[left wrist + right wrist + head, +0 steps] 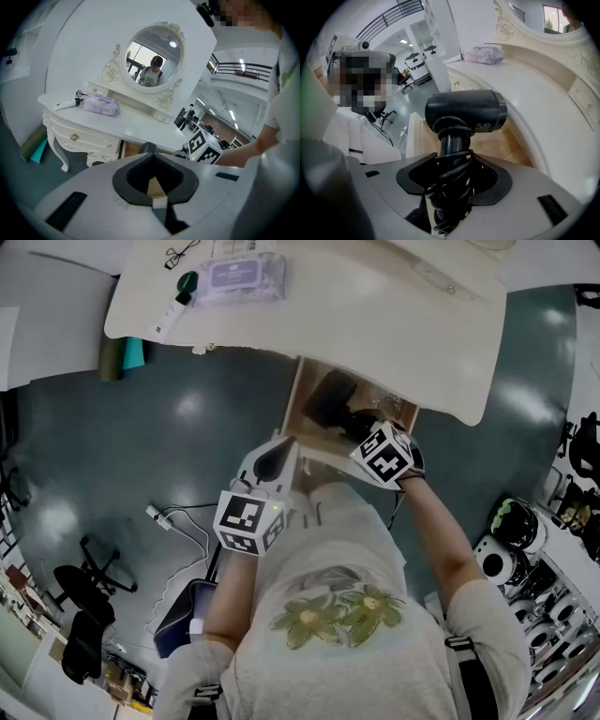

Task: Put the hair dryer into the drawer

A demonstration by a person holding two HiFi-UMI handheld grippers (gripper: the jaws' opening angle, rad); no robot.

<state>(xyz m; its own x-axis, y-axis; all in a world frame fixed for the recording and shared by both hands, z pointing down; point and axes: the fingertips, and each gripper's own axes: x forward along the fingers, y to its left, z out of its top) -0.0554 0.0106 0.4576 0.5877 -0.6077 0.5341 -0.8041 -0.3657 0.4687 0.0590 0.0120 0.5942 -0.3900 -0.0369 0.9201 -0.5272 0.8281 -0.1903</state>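
While right gripper grips tight on cord-wrapped handle of black hair dryer, you hold dryer with barrel sideways over open drawer of white dressing table. Left gripper: jaws pressed together, nothing between, near drawer front. Step in hand, by my read: lowering dryer in. Next move calls for you to sink it onto wooden drawer floor, mind barrel against tabletop edge, then spread jaws to release.

Drawer open above; tabletop overhangs its back
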